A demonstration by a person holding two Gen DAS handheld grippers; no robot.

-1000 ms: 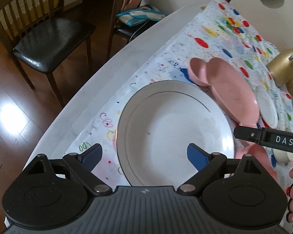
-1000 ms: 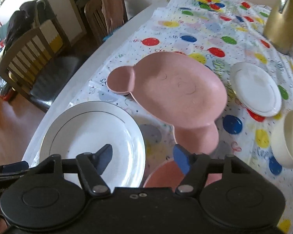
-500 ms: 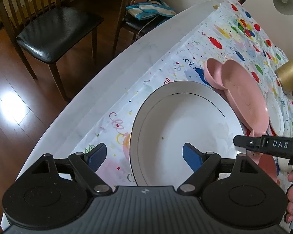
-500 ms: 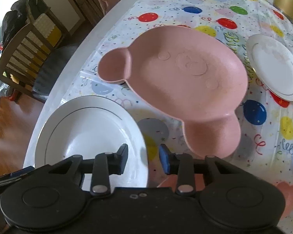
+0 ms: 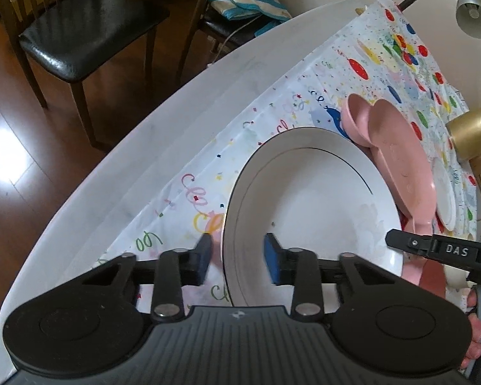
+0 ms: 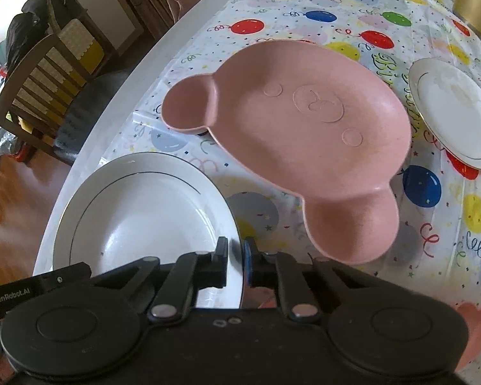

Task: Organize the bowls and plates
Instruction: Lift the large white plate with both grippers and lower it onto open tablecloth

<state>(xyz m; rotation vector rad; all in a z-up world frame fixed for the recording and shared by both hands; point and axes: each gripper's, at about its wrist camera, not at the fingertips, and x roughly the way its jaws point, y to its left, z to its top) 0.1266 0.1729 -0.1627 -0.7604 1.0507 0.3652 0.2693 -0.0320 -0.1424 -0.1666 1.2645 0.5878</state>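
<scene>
Under my view lies a white round table (image 5: 163, 147), partly covered by a white plastic tablecloth printed with coloured balloons and streamers (image 6: 304, 16). Beyond the table's edge I see a dark wooden chair with a black padded seat (image 5: 80, 32) on a reddish-brown wood floor (image 5: 12, 122). A second chair carries a folded teal-and-white striped cloth (image 5: 247, 4). At the far side, I see a silver gooseneck lamp (image 5: 474, 11) and a rounded gold lamp shade (image 5: 471, 134).
</scene>
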